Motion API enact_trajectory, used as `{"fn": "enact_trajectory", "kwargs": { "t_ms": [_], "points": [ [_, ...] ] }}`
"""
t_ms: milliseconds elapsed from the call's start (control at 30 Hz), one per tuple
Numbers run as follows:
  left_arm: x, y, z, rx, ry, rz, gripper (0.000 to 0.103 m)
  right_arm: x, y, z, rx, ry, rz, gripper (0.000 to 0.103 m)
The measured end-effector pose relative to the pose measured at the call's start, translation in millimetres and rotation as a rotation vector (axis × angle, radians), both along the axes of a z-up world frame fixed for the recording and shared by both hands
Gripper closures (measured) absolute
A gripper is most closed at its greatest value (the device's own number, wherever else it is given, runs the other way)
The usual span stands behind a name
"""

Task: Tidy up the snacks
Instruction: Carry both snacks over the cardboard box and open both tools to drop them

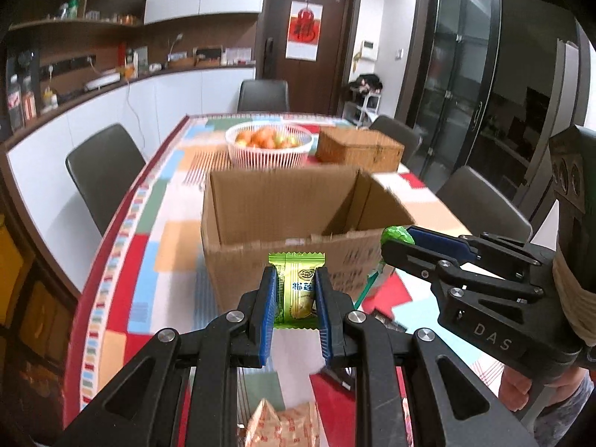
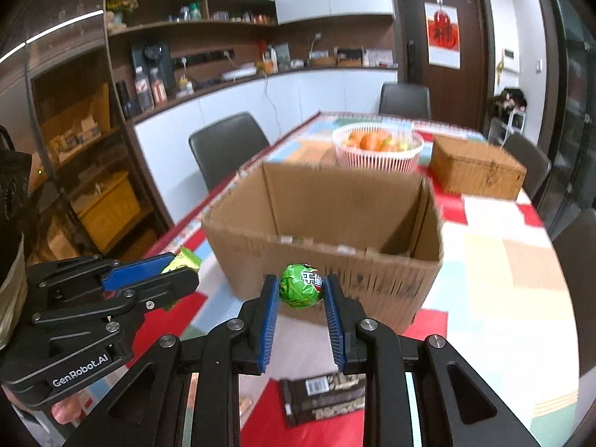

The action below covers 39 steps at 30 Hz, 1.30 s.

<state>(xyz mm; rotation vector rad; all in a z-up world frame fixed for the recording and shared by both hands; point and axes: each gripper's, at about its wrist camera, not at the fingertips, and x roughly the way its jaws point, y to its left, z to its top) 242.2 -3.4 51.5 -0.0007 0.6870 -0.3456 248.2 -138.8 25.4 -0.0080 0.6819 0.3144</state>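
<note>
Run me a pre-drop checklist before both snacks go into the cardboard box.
1. Left hand-held gripper clamped on the green snack packet: ok.
2. Right hand-held gripper clamped on the round green candy: ok.
3. Cardboard box open on top: ok.
4. Room inside the box: cannot tell, floor hidden by the near wall.
5. Both snacks over the opening: not ok, both in front of the near wall.
6. Grippers clear of each other: ok, side by side, apart.

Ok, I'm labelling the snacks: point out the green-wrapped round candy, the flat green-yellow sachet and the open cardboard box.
Green-wrapped round candy [image 2: 301, 287], right wrist view, front face.
Flat green-yellow sachet [image 1: 297, 290], left wrist view, middle.
Open cardboard box [image 2: 327, 272], right wrist view, near wall.
</note>
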Motion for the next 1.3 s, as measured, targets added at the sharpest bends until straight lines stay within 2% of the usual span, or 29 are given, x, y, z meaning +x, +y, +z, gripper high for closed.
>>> {"fn": "enact_trajectory", "kwargs": {
  "t_ms": [267, 533, 800, 1100, 1133, 1200, 1267, 1300],
  "points": [
    [13, -3, 33, -0.002, -0.082, -0.005, 0.082, 7, -1, 34, 0.009, -0.094, -0.023, 0.077],
    [41, -2, 45, -0.015, -0.085, -0.001, 0.082, 32, -10, 48, 0.039, -0.112, -0.058, 0.077],
    [83, -6, 38, -0.014, -0.027, 0.003, 0.082, 68, -16, 49, 0.031, -0.102, -0.085, 0.077],
    [125, -14, 14, 0.012, 0.068, 0.008, 0.081, 100, -19, 29, -0.003, -0.042, -0.114, 0.077],
    [127, -15, 12, 0.028, 0.065, 0.019, 0.080, 102, -19, 27, -0.003, -0.034, -0.116, 0.077],
    [127, -13, 11, 0.062, 0.050, 0.063, 0.057, 109, -21, 22, -0.004, -0.015, -0.124, 0.076],
    [117, -11, 12, 0.079, 0.013, 0.074, 0.051, 110, -21, 18, -0.012, 0.006, -0.134, 0.060],
    [112, -10, 12, 0.092, 0.005, 0.079, 0.051, 109, -23, 17, -0.012, 0.001, -0.143, 0.060]
  ]
}}
